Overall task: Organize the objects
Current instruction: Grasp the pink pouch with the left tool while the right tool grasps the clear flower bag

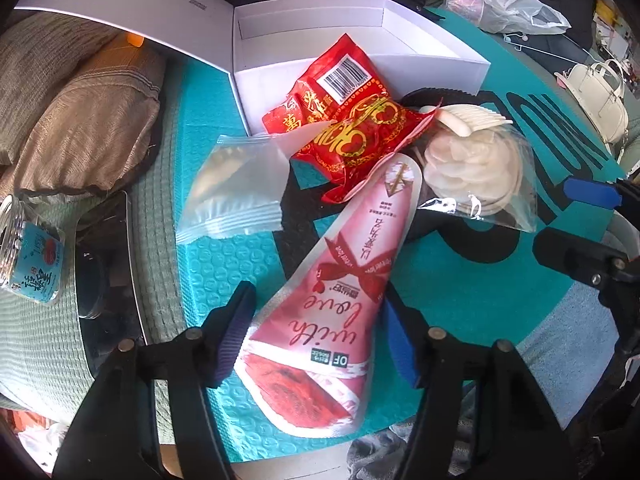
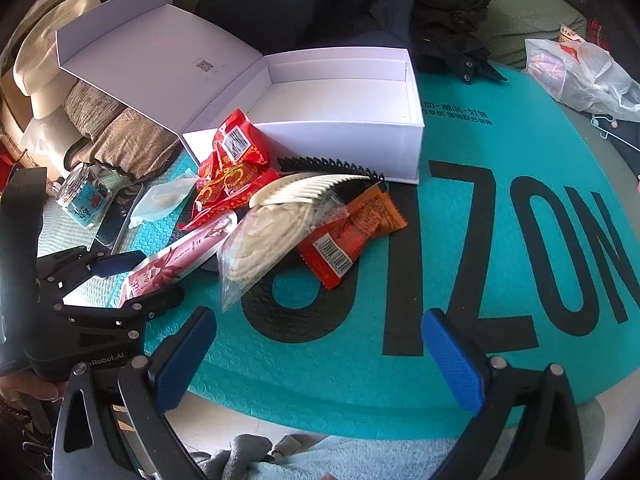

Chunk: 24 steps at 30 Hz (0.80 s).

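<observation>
A pink "with love" packet (image 1: 320,304) lies on the teal mat (image 2: 480,240), and my left gripper (image 1: 316,336) is shut on its sides near the wide end. The right wrist view shows the same grip at the left (image 2: 136,280). My right gripper (image 2: 320,360) hangs open over bare mat with nothing between its fingers. Beyond the packet lie a red snack packet (image 1: 352,120), a clear pouch (image 1: 236,192), a bag of white round pads (image 2: 264,240), a white comb (image 2: 304,188), a black comb (image 2: 332,166) and an orange sachet (image 2: 352,236). Behind them stands an open white box (image 2: 340,140), empty inside.
A glass jar with a blue label (image 2: 82,196) and a dark flat device (image 1: 108,264) lie left of the mat. Brown cushions (image 1: 80,120) sit under the box lid. Dark clothing (image 2: 360,8) lies behind the box, a plastic bag (image 2: 580,76) far right, a white handbag (image 1: 600,96) beyond.
</observation>
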{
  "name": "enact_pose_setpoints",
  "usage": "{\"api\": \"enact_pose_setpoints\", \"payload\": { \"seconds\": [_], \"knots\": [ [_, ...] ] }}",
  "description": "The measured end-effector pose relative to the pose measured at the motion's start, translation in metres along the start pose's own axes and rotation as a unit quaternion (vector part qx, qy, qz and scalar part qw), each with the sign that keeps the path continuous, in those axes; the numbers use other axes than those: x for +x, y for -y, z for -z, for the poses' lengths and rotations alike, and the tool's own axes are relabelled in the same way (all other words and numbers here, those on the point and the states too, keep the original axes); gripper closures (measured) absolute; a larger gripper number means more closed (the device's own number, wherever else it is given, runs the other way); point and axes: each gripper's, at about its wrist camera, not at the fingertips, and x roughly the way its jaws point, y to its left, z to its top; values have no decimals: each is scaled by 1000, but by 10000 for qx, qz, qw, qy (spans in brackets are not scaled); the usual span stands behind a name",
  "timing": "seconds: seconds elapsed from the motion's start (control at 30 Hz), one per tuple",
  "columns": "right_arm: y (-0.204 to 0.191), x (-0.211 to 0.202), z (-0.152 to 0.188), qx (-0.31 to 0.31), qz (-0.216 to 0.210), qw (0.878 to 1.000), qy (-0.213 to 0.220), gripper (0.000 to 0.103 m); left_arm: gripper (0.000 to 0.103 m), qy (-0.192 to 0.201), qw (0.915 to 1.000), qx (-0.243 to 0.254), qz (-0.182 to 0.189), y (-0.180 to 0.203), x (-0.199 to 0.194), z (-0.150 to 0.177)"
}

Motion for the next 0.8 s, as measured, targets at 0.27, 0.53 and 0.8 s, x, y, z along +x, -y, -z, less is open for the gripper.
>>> {"api": "enact_pose_setpoints", "payload": {
  "seconds": [0.27, 0.53, 0.8],
  "knots": [
    [-1, -7, -2, 61, -202, 9997, 98, 1, 52, 0, 9996, -267, 54, -5, -5, 1],
    [-6, 0, -6, 377, -573, 9976, 128, 39, 53, -54, 9981, -609, 5, -17, -18, 5],
    [-4, 18, -18, 918, -998, 9904, 249, 77, 53, -57, 9961, -880, 47, -28, -38, 17]
  ]
}}
